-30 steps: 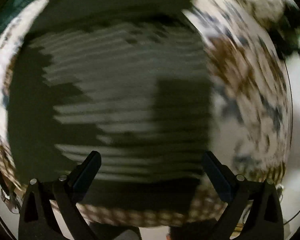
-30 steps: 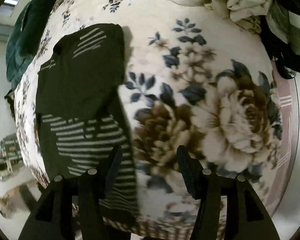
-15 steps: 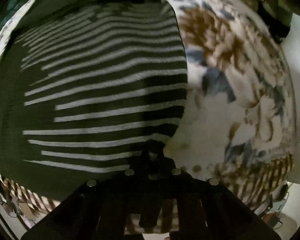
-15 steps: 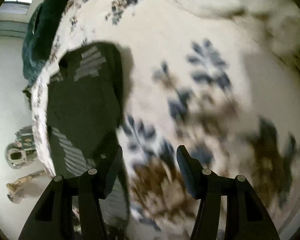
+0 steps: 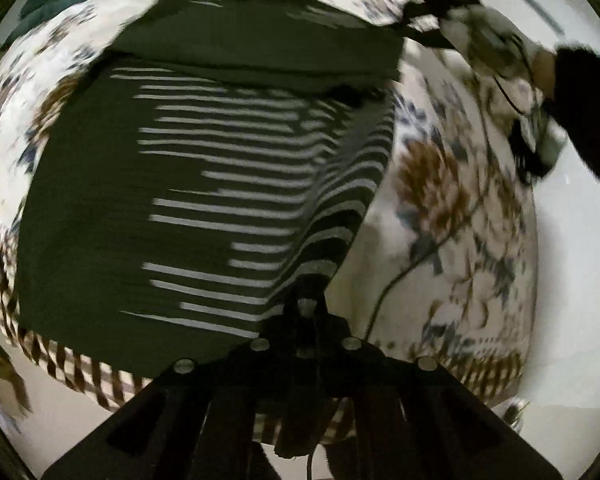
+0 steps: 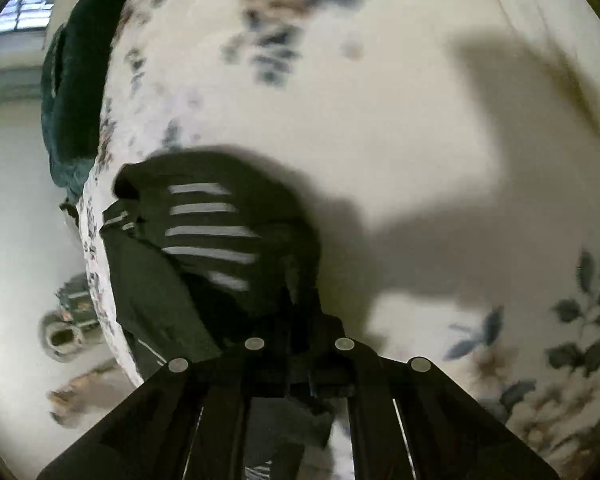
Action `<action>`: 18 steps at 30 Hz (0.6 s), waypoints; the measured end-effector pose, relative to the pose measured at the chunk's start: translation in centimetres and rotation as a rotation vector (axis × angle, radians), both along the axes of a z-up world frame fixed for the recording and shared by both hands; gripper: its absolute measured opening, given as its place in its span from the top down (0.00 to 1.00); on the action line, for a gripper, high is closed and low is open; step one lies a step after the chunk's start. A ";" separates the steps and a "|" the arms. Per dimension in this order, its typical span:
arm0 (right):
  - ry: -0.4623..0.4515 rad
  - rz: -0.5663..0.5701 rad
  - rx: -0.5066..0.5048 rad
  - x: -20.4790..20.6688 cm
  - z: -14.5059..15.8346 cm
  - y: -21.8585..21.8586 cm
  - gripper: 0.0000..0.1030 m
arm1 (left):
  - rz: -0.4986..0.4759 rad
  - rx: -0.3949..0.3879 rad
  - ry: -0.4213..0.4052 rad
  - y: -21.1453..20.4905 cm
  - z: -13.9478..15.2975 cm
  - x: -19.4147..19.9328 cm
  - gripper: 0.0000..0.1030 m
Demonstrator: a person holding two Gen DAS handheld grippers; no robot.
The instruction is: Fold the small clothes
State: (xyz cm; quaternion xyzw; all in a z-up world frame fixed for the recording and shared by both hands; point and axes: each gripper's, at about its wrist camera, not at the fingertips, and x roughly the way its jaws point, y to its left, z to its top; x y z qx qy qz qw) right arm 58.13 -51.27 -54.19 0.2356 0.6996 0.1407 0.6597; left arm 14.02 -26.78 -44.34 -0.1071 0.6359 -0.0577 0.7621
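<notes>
Floral bedspread [image 5: 460,216], both jaws newly clamped on striped garment [image 5: 204,200] — corner lifted

Both fisheye views are dim and motion-blurred, bending at the edges. A broad shadow [image 6: 452,184] crosses the right-wrist view; a bright window [image 6: 32,4] sits upper left.

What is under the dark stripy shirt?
Under the striped shirt lies the flowery bedcover, showing all around its edges. Whatever sits directly beneath the cloth is covered. Part of the shirt is folded over itself, so the layer below that fold is hidden too.
</notes>
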 end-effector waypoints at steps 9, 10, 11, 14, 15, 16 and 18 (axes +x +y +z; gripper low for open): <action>-0.105 0.208 -0.181 4.0 10.9 16.6 0.95 | 0.273 -0.164 -0.025 14.4 2.3 -0.8 0.96; -0.110 0.223 -0.195 4.4 11.4 19.0 0.95 | 0.314 -0.191 -0.017 16.5 1.9 -1.1 0.96; -0.114 0.239 -0.208 4.9 11.8 21.8 0.95 | 0.338 -0.212 -0.011 17.9 1.5 -1.3 0.96; -0.130 0.304 -0.266 6.0 11.5 30.2 0.95 | 0.429 -0.271 0.009 22.8 -0.1 -1.9 0.96; -0.133 0.328 -0.293 6.3 10.9 34.0 0.95 | 0.454 -0.286 0.016 24.2 -0.7 -2.1 0.96; -0.133 0.338 -0.302 6.4 10.6 35.7 0.95 | 0.490 -0.313 0.024 26.2 -1.6 -2.4 0.96; -0.132 0.382 -0.351 6.7 8.9 41.5 0.95 | 0.528 -0.332 0.029 28.8 -2.7 -2.7 0.96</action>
